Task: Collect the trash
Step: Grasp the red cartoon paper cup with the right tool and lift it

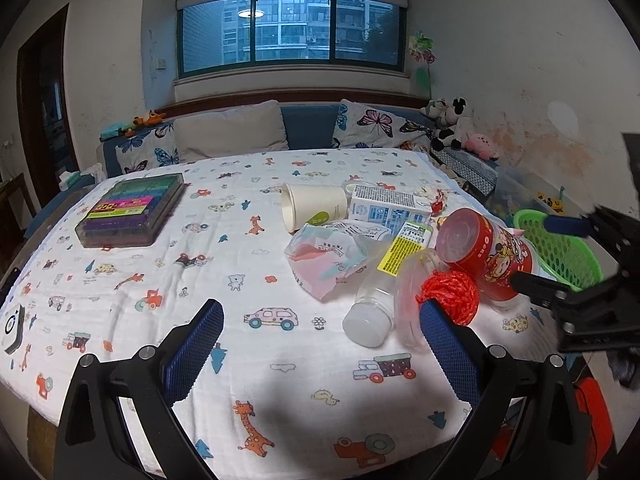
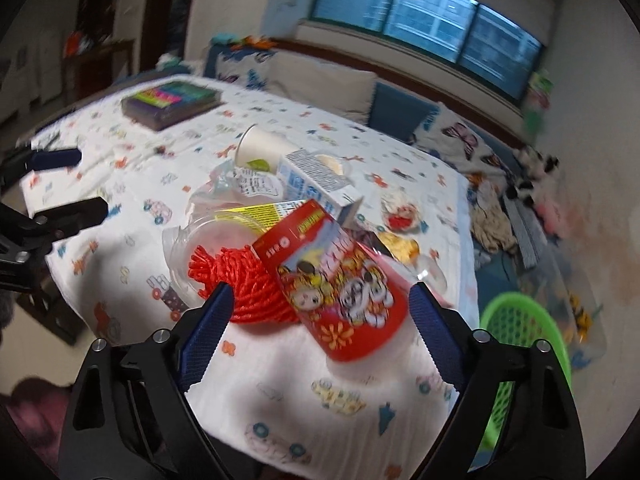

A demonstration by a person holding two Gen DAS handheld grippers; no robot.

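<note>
A pile of trash lies on the printed tablecloth: a red cartoon-printed cup (image 1: 486,254) (image 2: 340,280) on its side, red string (image 1: 452,294) (image 2: 244,280) in a clear plastic lid, a clear bottle (image 1: 384,284), a paper cup (image 1: 312,206) (image 2: 260,150), a milk carton (image 1: 388,206) (image 2: 316,178) and a plastic bag (image 1: 324,256). My right gripper (image 2: 320,320) is open, its fingers either side of the red cup; it also shows in the left wrist view (image 1: 544,252). My left gripper (image 1: 320,344) is open and empty over the cloth, left of the bottle.
A green mesh basket (image 1: 560,248) (image 2: 516,320) stands off the table's right edge. A case of coloured pens (image 1: 132,208) (image 2: 172,102) lies at the far left. A small white device (image 1: 12,326) is near the left edge. A sofa with cushions is behind.
</note>
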